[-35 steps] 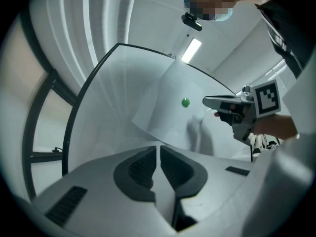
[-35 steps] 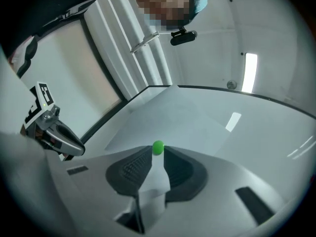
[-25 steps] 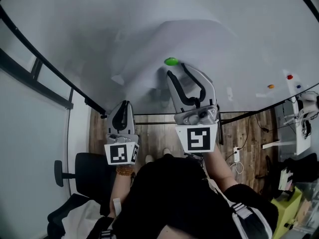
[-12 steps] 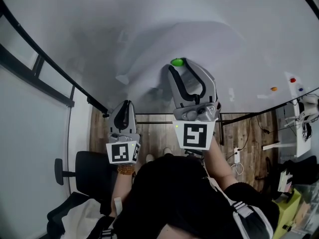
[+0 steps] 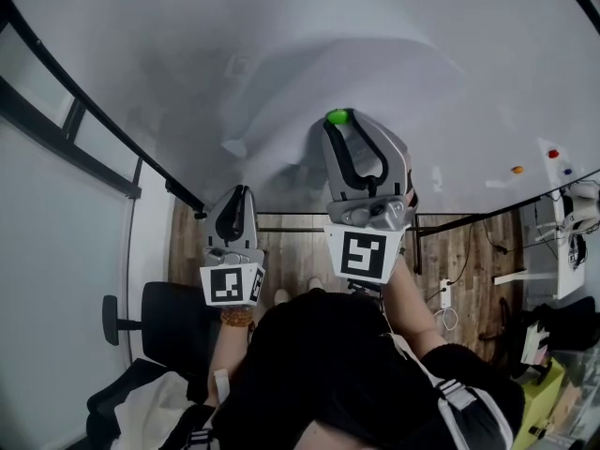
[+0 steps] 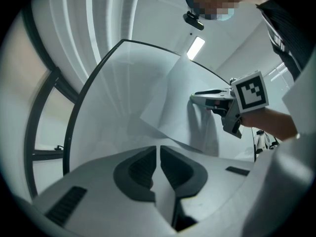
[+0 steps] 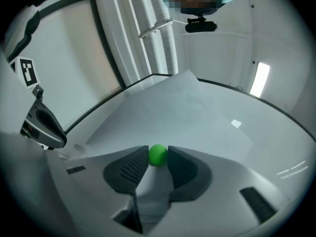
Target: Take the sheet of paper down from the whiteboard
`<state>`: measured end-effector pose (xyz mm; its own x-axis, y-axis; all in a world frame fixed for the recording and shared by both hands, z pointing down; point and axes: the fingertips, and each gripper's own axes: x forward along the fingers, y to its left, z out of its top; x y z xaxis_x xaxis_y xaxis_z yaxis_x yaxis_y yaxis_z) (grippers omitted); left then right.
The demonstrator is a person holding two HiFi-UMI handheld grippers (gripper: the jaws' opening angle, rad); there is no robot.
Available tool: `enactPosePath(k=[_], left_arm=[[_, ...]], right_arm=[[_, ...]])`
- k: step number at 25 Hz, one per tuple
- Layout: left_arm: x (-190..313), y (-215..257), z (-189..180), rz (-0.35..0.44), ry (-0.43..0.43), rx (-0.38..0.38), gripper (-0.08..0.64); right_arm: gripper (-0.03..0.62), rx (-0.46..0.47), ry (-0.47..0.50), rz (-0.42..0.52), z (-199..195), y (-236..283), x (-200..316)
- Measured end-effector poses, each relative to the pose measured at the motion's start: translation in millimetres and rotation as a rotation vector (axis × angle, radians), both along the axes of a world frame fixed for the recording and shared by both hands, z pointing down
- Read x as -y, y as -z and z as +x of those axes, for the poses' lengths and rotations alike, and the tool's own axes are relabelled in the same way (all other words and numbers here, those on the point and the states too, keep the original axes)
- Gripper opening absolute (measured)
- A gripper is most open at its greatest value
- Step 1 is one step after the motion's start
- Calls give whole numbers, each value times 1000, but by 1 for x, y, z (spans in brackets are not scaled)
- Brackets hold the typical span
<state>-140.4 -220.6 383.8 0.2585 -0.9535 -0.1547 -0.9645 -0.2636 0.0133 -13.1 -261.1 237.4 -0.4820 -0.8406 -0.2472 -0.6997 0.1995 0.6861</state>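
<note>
Grey right gripper (image 7: 158, 158) clamping small green round magnet (image 5: 337, 117), apparently touching both pads. Magnet pinning white sheet of paper (image 7: 192, 112) to glossy whiteboard (image 5: 122, 36), lower left corner curling off. Grey left gripper (image 6: 159, 154) hanging low, jaws together, empty, probably for catching freed sheet.

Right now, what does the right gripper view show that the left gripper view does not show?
Only the right gripper view shows the green magnet. It sits on the sheet of paper, held between the jaws of the right tool. Only the left gripper view shows the left tool with its jaws together and nothing between them. It also shows the person's hand behind the right tool. Both views show the sheet, the whiteboard and the other tool from the side.
</note>
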Motion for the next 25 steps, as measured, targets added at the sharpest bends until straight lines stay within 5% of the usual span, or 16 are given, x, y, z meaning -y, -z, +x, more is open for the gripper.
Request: enactPosePath(k=[11,25], left_arm=[[8,14,-5,33,-21,-2,92],[33,32,17,37,-144,-182,106]], right_arm=[[118,-3,11,18,3,-2,1],[118,-11,23,17,1,-2,0]])
